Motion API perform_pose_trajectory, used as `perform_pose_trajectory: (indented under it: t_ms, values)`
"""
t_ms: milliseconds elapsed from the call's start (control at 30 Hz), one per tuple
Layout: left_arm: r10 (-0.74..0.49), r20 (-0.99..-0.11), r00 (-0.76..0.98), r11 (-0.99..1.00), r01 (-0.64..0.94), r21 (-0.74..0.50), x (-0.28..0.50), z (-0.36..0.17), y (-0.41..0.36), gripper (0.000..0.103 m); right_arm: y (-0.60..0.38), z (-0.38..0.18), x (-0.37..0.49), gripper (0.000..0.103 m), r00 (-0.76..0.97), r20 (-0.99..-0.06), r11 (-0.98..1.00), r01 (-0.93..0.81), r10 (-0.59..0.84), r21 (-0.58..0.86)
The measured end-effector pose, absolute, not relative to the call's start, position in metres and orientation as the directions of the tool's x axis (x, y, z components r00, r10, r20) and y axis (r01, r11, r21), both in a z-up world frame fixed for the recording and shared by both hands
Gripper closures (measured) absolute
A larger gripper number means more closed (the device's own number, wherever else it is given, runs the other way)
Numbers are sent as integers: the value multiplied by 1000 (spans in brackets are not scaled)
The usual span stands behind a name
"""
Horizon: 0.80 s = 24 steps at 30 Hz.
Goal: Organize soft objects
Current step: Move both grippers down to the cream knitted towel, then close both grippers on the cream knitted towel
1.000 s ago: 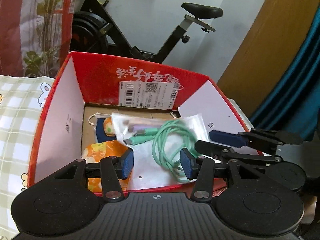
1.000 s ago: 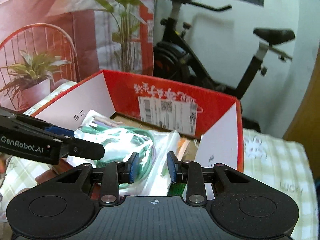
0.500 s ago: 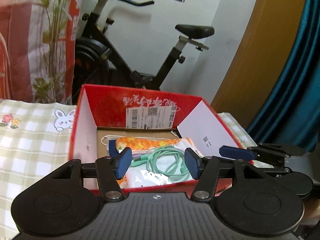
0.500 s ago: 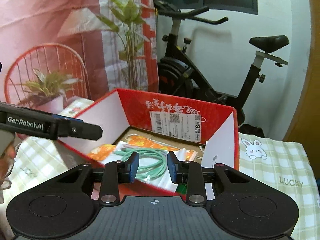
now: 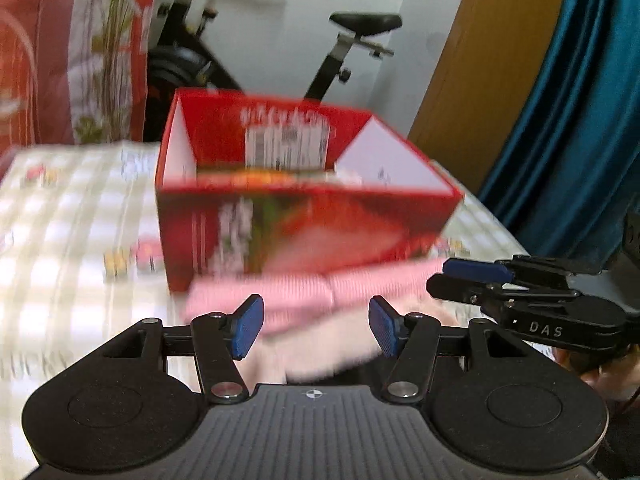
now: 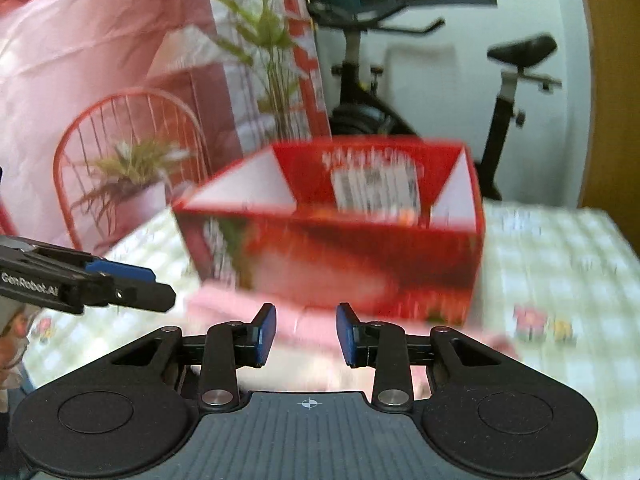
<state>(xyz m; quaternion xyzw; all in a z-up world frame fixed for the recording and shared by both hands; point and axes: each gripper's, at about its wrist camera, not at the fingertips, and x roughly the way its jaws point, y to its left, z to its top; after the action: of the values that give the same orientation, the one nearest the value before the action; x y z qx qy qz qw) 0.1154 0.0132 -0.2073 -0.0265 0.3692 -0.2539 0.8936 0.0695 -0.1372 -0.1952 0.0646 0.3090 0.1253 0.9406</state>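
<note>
You are holding the left hand-held gripper [image 5: 316, 330] with fingers spread wide and empty; the right hand-held gripper [image 6: 306, 334] is parted too, more narrowly, gripping nothing. The folded pink striped cloth [image 5: 304, 296] is lying on the checked green-and-white worktop [image 5: 72, 216], touching the near wall of the open red cardboard box [image 5: 304, 224]. Its long axis is running crosswise, parallel to that wall. It is sitting just ahead of and below both grippers; the left appears slightly nearer its middle. Frames are motion-blurred, so fold edges are unclear.
</note>
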Motion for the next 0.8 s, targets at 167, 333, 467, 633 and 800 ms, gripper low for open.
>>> perform_pose_trajectory:
  t_ms: [167, 333, 467, 633, 800]
  values:
    - [-460, -689, 561, 882, 377, -282, 99, -239, 21, 43, -129, -225, 48, 72, 721, -638, 962, -174, 270, 211]
    - [-429, -717, 549, 902, 310, -301, 94, -262, 27, 43, -118, -242, 41, 72, 693, -675, 967, -171, 254, 188]
    - [-407, -731, 547, 912, 286, -294, 94, -273, 32, 43, -113, -252, 45, 70, 693, -681, 971, -183, 237, 151]
    - [-415, -722, 554, 909, 274, -313, 94, -280, 36, 42, -118, -255, 47, 68, 698, -670, 967, -182, 253, 176]
    - [-417, -723, 551, 909, 255, -330, 93, -285, 39, 37, -118, -257, 47, 67, 702, -665, 967, -182, 254, 177]
